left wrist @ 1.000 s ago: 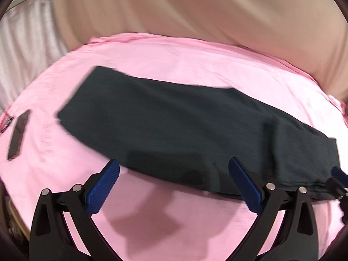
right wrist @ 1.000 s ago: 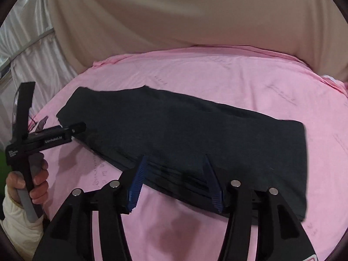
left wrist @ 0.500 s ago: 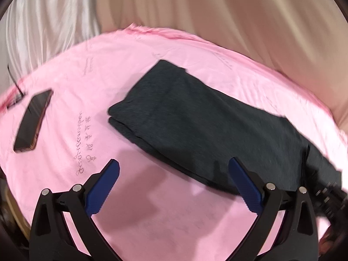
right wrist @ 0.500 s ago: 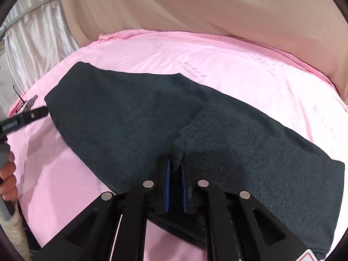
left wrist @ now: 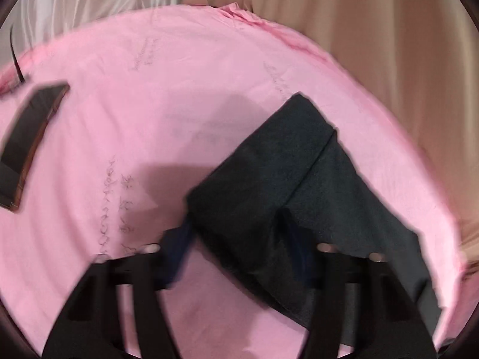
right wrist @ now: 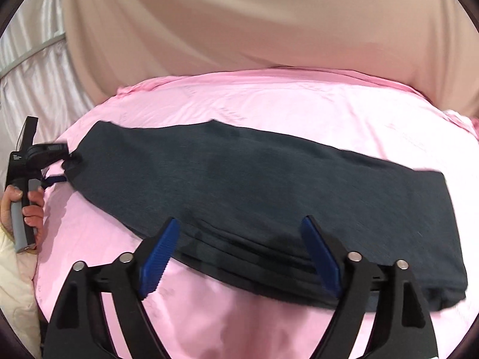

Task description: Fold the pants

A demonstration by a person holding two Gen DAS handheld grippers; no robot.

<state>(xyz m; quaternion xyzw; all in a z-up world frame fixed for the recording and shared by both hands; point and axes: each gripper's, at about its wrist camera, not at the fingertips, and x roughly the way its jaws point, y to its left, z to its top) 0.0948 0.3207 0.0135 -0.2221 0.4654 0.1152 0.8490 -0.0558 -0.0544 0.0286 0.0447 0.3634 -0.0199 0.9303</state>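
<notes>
Dark grey pants (right wrist: 269,197) lie folded in a long band across the pink sheet (right wrist: 299,104). My right gripper (right wrist: 239,254) hovers over their near edge; its blue jaws stand wide and are opening, holding nothing. My left gripper (left wrist: 236,242) is at the pants' (left wrist: 269,179) far left end. Its jaws are closing, with the cloth's corner bunched between the blurred pads. In the right wrist view the left gripper (right wrist: 64,167) pinches that corner, which is drawn to a point.
A dark phone (left wrist: 30,143) lies on the sheet to the left of the pants. A person's hand (right wrist: 30,206) holds the left gripper's handle. A beige curtain (right wrist: 269,30) hangs behind the table and a white one (right wrist: 36,89) to the left.
My left gripper travelled along the pants to their left end and its jaws narrowed onto the corner. My right gripper, shut on the cloth's near edge half a second ago, has opened and drawn back.
</notes>
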